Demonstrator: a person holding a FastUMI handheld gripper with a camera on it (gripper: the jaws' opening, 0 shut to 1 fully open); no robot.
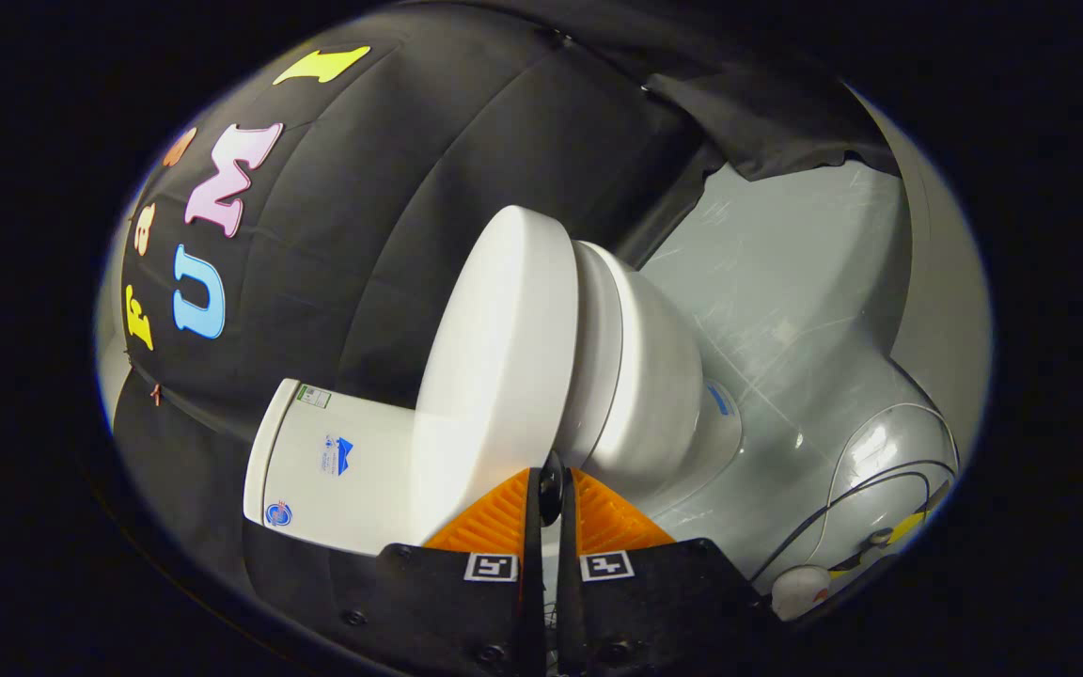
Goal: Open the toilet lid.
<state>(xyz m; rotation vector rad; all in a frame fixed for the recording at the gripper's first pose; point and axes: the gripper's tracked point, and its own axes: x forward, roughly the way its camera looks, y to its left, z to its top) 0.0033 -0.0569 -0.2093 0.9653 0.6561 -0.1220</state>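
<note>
Pale grey floor [786, 282], glossy, scuffed with fine scratches, carries the scene. White toilet [635, 376] stands directly on it, its base meeting the floor beyond the fingers. Thin cables [842, 508] trail loose across the floor to one side of the toilet, ending near a small white rounded object [800, 590] with a yellow piece [908, 527] beside it. Bright reflections lie on the floor there.

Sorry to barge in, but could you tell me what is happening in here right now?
A person is working a handheld gripper at a white toilet, aiming to open its lid. The view is tilted. The gripper's fingers are closed together, with nothing between them, right at the edge of the lid where it meets the seat. The lid looks down or only barely lifted. The tank sits beyond, against the black cloth wall.
</note>
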